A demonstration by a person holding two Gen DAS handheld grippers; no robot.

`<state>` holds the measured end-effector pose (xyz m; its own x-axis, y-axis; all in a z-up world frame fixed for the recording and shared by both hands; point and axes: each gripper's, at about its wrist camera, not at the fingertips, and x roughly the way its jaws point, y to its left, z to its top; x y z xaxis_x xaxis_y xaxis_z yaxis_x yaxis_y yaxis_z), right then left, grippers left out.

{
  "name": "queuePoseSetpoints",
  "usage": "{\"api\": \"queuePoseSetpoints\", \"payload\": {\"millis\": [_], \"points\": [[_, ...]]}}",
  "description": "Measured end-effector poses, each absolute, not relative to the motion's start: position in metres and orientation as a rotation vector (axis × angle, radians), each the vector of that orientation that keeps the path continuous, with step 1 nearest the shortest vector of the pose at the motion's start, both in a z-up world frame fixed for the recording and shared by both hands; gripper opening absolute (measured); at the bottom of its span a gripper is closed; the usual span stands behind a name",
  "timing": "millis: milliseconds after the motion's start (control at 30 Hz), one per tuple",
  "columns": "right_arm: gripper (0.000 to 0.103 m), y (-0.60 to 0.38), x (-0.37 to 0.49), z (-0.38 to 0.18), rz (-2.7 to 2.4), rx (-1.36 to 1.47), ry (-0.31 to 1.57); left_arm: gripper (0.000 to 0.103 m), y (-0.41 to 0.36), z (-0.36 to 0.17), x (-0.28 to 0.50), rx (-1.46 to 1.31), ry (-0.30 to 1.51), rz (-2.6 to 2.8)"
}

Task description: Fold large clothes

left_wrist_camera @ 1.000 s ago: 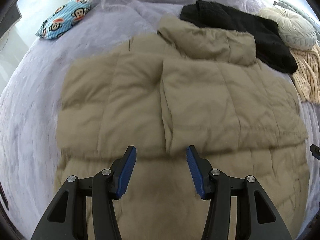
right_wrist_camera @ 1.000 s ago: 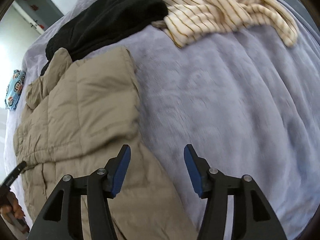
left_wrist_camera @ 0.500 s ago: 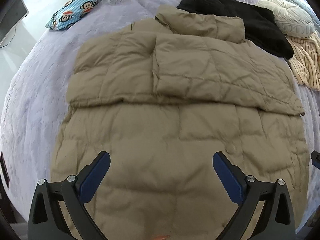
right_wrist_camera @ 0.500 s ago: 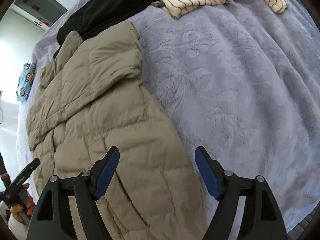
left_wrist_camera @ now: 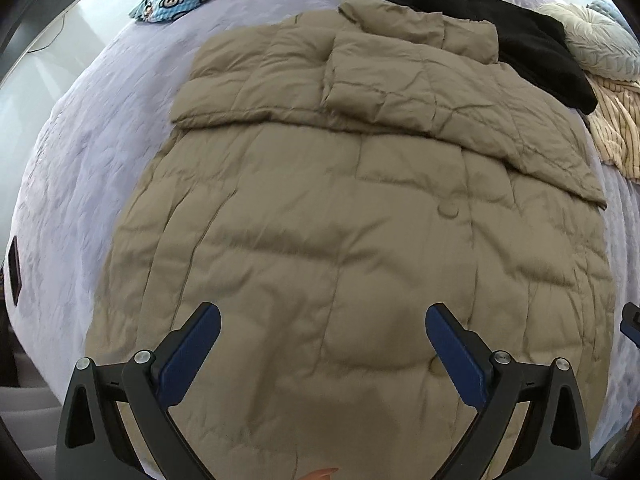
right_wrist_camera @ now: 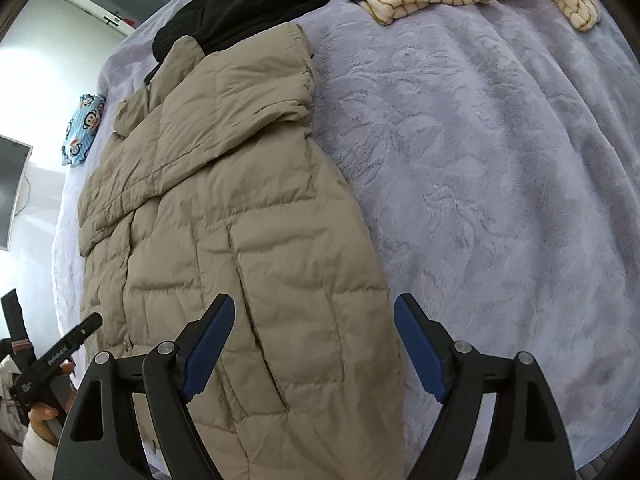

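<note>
Hovering over the tan puffer coat [left_wrist_camera: 344, 240], both grippers empty, hem fold not yet begun.

Left to right: the left gripper [left_wrist_camera: 322, 344] has its jaws spread wide above the coat's lower panel, nothing between the pads; the coat lies flat on the lilac bedspread [right_wrist_camera: 500, 160], sleeves already folded across the chest; the right gripper [right_wrist_camera: 314, 340] is opening over the coat's right edge, not pinching fabric. Judgement: take both hem corners together (padding is slippery, so bite deep), lift level, and carry the hem toward the collar without dragging the folded sleeves.
</note>
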<state>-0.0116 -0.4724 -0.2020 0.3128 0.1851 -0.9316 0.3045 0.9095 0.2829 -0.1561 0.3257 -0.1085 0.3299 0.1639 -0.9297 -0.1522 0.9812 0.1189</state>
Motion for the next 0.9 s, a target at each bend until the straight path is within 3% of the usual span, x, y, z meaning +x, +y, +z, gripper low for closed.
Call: {"api": "queuePoseSetpoints", "payload": {"millis": [33, 67, 900], "points": [[0.087, -0.472, -0.014, -0.203, -0.087, 0.461, 1.258, 0.102, 0.328, -0.109, -0.159, 0.013, 1.221, 0.211], [0.103, -0.470, -0.017, -0.204, -0.093, 0.475, 1.254, 0.102, 0.327, -0.109, -0.161, 0.014, 1.222, 0.214], [0.103, -0.422, -0.134, -0.209, -0.187, 0.799, 1.174, 0.102, 0.395, -0.133, -0.228, 0.064, 1.297, 0.110]]}}
